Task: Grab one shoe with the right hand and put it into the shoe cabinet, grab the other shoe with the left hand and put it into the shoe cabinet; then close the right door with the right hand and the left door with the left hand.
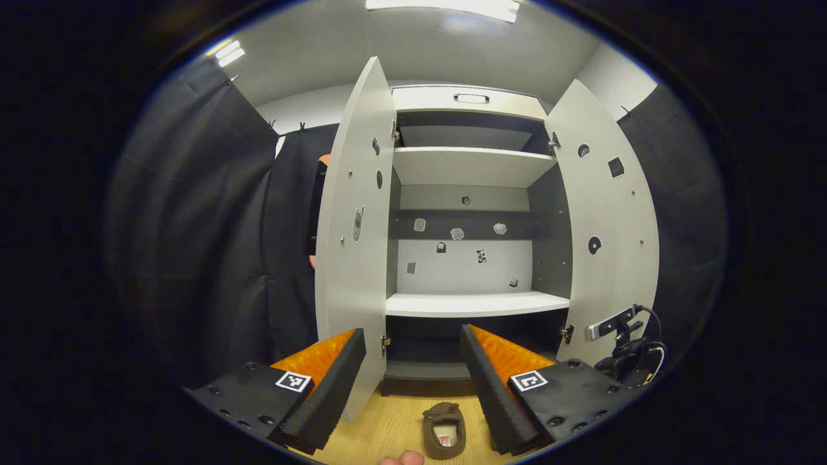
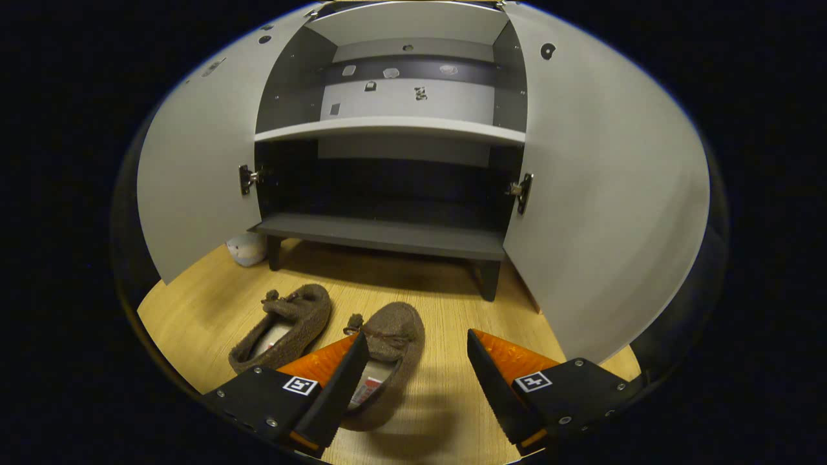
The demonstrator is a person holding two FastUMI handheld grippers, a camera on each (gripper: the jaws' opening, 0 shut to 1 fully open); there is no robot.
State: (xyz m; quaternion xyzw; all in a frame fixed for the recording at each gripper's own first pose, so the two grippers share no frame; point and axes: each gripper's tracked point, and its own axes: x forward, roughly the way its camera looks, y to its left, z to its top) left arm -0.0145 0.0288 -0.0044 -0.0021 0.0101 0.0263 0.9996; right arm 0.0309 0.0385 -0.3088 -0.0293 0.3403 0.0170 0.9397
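Two brown fuzzy slippers lie on the wooden floor before the open shoe cabinet [image 2: 387, 236]. In the right gripper view the right slipper [image 2: 387, 349] sits just ahead of my right gripper [image 2: 413, 361], partly behind its left finger; the left slipper [image 2: 284, 326] lies beside it. That gripper is open, low over the floor, holding nothing. In the left gripper view my left gripper [image 1: 413, 368] is open and empty, held higher, facing the cabinet [image 1: 475, 303]; one slipper [image 1: 444, 429] shows on the floor below it. Both cabinet doors, left [image 1: 352, 239] and right [image 1: 607, 232], stand wide open.
A small pale object [image 2: 247, 248] rests on the floor by the cabinet's left leg. A camera on a stand with cables [image 1: 623, 349] stands beside the right door. Black cloth walls [image 1: 194, 245] flank the cabinet. A fingertip [image 1: 402, 458] shows at the bottom edge.
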